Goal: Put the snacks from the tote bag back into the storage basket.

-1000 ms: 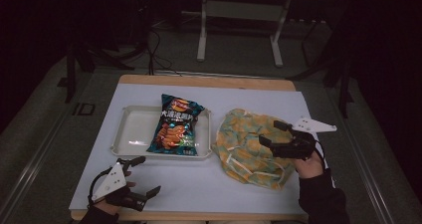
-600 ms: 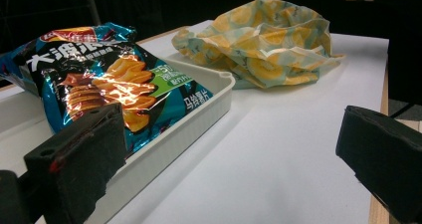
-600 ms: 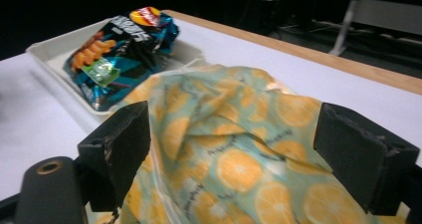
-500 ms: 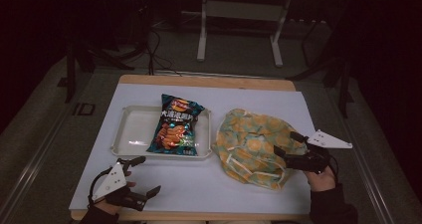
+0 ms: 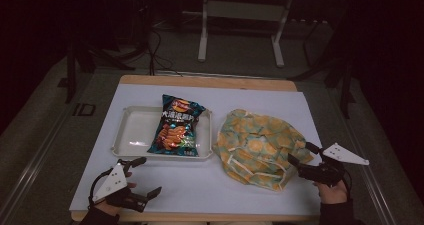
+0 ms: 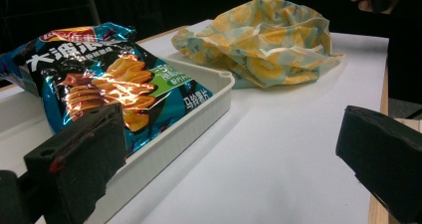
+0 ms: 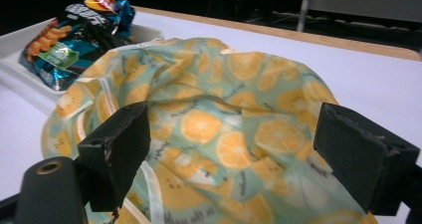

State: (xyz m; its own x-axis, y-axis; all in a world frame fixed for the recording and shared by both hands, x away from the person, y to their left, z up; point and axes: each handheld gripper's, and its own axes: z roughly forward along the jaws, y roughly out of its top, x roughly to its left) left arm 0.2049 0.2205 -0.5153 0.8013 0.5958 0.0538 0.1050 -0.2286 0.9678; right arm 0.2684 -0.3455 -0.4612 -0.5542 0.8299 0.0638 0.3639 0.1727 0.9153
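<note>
A blue bag of potato chips [image 5: 176, 127] [image 6: 94, 79] [image 7: 79, 30] lies across the right end of a white tray [image 5: 130, 135] [image 6: 199, 119]. Right of the tray sits a crumpled cloth bag printed with orange slices [image 5: 260, 145] [image 6: 263, 40] [image 7: 214, 129]. My left gripper [image 5: 145, 177] [image 6: 234, 169] stands open near the table's front edge, below the tray, with nothing between its jaws. At the cloth bag's right front edge my right gripper [image 5: 302, 154] [image 7: 239, 164] is open, its jaws spread on either side of the fabric without closing on it.
The white table surface [image 5: 200, 185] has a wooden edge [image 5: 210, 80] at the back. Beyond it stand a metal frame [image 5: 240, 25] and cables on a dark floor. A rail [image 5: 35, 155] runs along the left side.
My right gripper has drawn back from on top of the cloth bag to its right front edge, lower and nearer the person. The left gripper has stayed put.
</note>
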